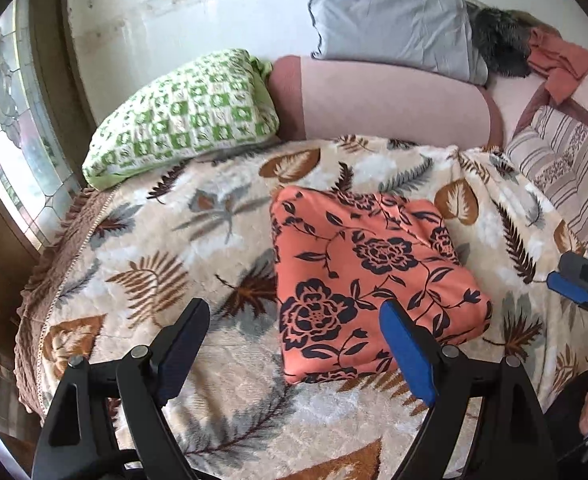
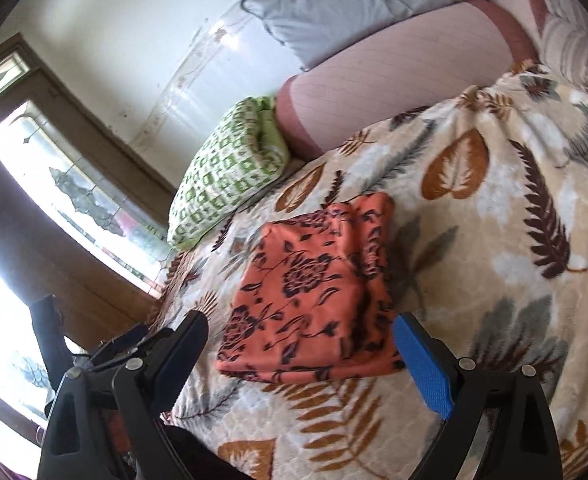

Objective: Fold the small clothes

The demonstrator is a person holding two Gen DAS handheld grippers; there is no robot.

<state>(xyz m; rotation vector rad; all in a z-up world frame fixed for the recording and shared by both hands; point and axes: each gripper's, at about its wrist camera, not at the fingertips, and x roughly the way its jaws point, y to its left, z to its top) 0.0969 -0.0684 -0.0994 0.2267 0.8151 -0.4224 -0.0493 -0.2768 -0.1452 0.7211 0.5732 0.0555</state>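
Observation:
An orange cloth with dark flower print (image 1: 370, 276) lies folded into a rough square on the leaf-patterned blanket (image 1: 166, 240). It also shows in the right wrist view (image 2: 310, 292). My left gripper (image 1: 294, 328) is open and empty, above the cloth's near left edge. My right gripper (image 2: 300, 340) is open and empty, just in front of the cloth's near edge. The right gripper's tip also shows at the right edge of the left wrist view (image 1: 578, 284).
A green checked pillow (image 1: 182, 116) lies at the blanket's far left, a pink bolster (image 1: 386, 100) behind it, a grey pillow (image 1: 390, 20) against the wall. A striped cushion (image 1: 562, 160) is at the right. A window (image 1: 10, 136) is on the left.

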